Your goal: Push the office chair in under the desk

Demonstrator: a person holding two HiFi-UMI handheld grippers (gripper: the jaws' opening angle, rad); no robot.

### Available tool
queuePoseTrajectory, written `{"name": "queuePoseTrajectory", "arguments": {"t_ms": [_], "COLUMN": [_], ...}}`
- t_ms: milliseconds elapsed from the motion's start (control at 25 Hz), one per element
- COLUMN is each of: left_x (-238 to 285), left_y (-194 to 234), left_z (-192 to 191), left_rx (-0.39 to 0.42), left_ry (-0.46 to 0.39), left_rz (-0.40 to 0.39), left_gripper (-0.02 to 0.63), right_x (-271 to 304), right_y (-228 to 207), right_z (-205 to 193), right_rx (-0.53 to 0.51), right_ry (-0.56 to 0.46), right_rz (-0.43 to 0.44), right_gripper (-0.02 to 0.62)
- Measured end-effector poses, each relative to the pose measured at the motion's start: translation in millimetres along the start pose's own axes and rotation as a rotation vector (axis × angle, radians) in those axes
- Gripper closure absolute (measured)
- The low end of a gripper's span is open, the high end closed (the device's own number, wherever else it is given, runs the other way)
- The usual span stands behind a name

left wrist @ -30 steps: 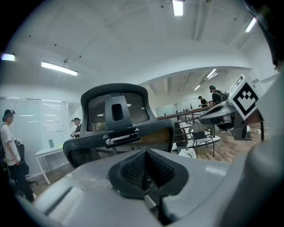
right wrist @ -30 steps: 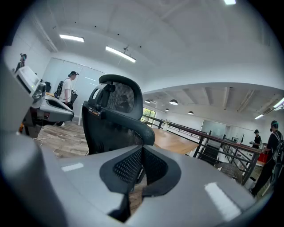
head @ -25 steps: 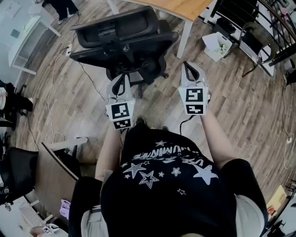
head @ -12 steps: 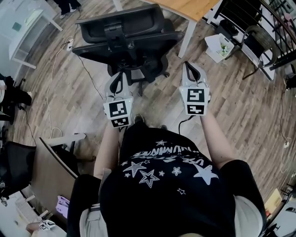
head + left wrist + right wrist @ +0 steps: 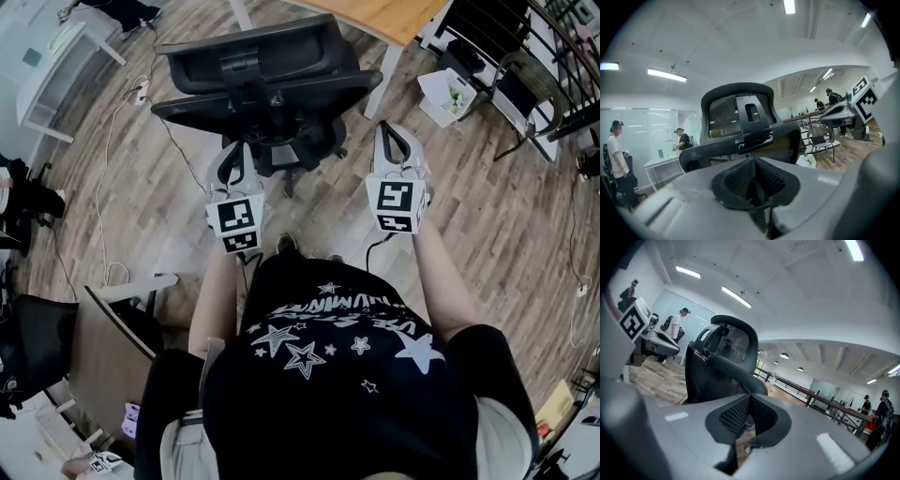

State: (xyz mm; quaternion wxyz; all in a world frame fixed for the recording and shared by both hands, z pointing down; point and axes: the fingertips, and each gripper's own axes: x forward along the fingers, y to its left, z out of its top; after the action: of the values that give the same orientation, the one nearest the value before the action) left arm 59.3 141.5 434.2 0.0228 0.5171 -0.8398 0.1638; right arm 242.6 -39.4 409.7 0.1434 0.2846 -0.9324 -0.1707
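Observation:
The black office chair stands with its mesh back toward me, in front of the wooden desk and its white leg. My left gripper is shut and empty, its tip just behind the lower edge of the chair back; whether they touch I cannot tell. My right gripper is shut and empty too, to the right of the chair near the desk leg. In the left gripper view the chair back fills the middle beyond the closed jaws. The right gripper view shows the chair to the left of its closed jaws.
A white box with items and a dark chair sit on the floor at the right. Cables trail at the left by a white table. A brown board leans at the lower left. People stand far off.
My left gripper has moved forward toward the chair back. The right gripper has stayed about where it was. Both jaws remain shut.

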Motion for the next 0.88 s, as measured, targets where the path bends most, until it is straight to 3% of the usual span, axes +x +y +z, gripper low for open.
{"name": "queuePoseTrajectory", "arguments": {"t_ms": [40,200,320,480,600,880], "left_x": [2.1,12.4,19.8,24.3,26.5,40.6], "left_y": [2.7,20.6,33.4,48.5,64.6,102.6], "left_z": [-0.5,-0.5,-5.2,-1.8,-0.3,-6.7], "left_rx": [0.021,0.13,0.197,0.315,0.39,0.514], "left_ry": [-0.001,-0.013,-0.018,-0.033,-0.041,-0.028], "left_rz": [-0.006,0.014,0.041,0.065,0.083,0.095], "left_gripper": [0.554,0.348,0.279,0.228,0.212,0.202], "right_x": [2.3,13.8,23.5,35.9,44.8,65.5], "right_y": [2.3,12.4,16.8,21.4,25.1,28.5], "right_z": [2.0,9.0,13.3,12.9,15.1,15.9], "right_rx": [-0.015,-0.071,-0.112,-0.133,-0.172,-0.258], "right_ry": [-0.002,0.001,0.006,0.037,0.059,0.126], "right_rz": [-0.002,0.003,-0.003,-0.002,-0.004,-0.038], "right_gripper": [0.591,0.488,0.414,0.29,0.231,0.199]}}
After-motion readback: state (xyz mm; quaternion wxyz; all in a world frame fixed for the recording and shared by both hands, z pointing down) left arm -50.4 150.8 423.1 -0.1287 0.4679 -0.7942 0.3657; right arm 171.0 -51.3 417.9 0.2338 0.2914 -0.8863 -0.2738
